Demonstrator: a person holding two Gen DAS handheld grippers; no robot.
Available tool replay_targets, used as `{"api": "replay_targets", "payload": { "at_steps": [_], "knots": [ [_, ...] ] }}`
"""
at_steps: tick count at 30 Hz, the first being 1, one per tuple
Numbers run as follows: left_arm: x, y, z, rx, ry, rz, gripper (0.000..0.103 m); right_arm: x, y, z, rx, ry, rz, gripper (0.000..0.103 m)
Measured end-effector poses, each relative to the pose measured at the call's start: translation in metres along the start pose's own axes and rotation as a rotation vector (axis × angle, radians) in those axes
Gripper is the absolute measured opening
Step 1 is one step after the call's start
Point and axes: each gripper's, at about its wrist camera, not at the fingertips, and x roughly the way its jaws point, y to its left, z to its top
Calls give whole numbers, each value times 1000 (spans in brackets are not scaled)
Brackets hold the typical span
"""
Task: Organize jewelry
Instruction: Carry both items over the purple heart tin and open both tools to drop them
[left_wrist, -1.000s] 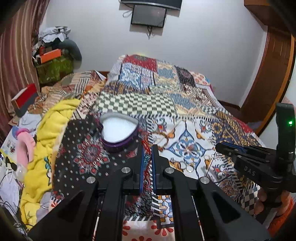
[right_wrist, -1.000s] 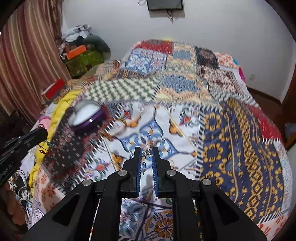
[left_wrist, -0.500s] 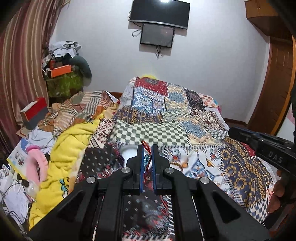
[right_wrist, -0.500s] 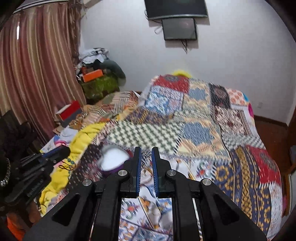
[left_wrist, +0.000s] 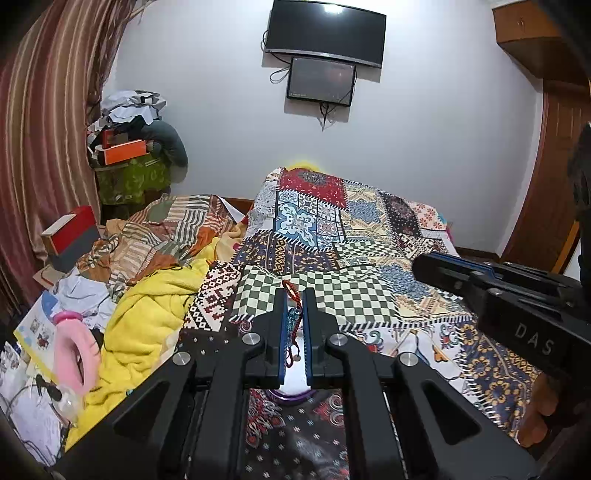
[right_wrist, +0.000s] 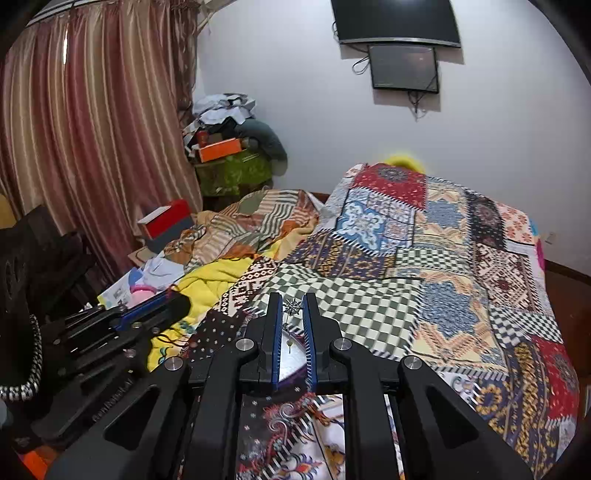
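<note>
The left gripper (left_wrist: 295, 314) pinches a red beaded bracelet (left_wrist: 293, 321) above the purple jewelry box (left_wrist: 293, 387). The right gripper (right_wrist: 291, 317) clamps a silver star earring (right_wrist: 292, 307) over that box (right_wrist: 291, 354), which sits on the patchwork quilt (right_wrist: 424, 280).

"DAS" is printed on the right gripper (left_wrist: 452, 273).

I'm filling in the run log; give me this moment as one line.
left gripper: shut on red beaded bracelet | right gripper: shut on silver star earring | both above purple box
</note>
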Motion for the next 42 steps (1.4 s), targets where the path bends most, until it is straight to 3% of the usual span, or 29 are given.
{"api": "replay_targets", "payload": {
  "at_steps": [7, 18, 23, 27, 30, 37, 42],
  "knots": [
    [28, 8, 0, 5, 42, -14, 6, 36, 3, 0, -8, 66, 38, 10],
    [85, 22, -28, -54, 234, -125, 6, 102, -6, -27, -9, 277, 92, 10],
    [99, 24, -35, -71, 278, -139, 6, 111, -5, -31, -21, 317, 121, 10],
    [100, 27, -34, -70, 284, -134, 6, 110, -4, -30, -36, 319, 132, 10],
    [97, 28, -28, -63, 275, -120, 12, 111, -4, -29, -43, 328, 131, 10],
    [77, 32, -13, -62, 222, -87, 24, 99, -9, -20, -29, 311, 114, 28],
    [57, 30, -3, -51, 186, -73, 25, 73, -13, -10, -27, 262, 78, 29]
  ]
}}
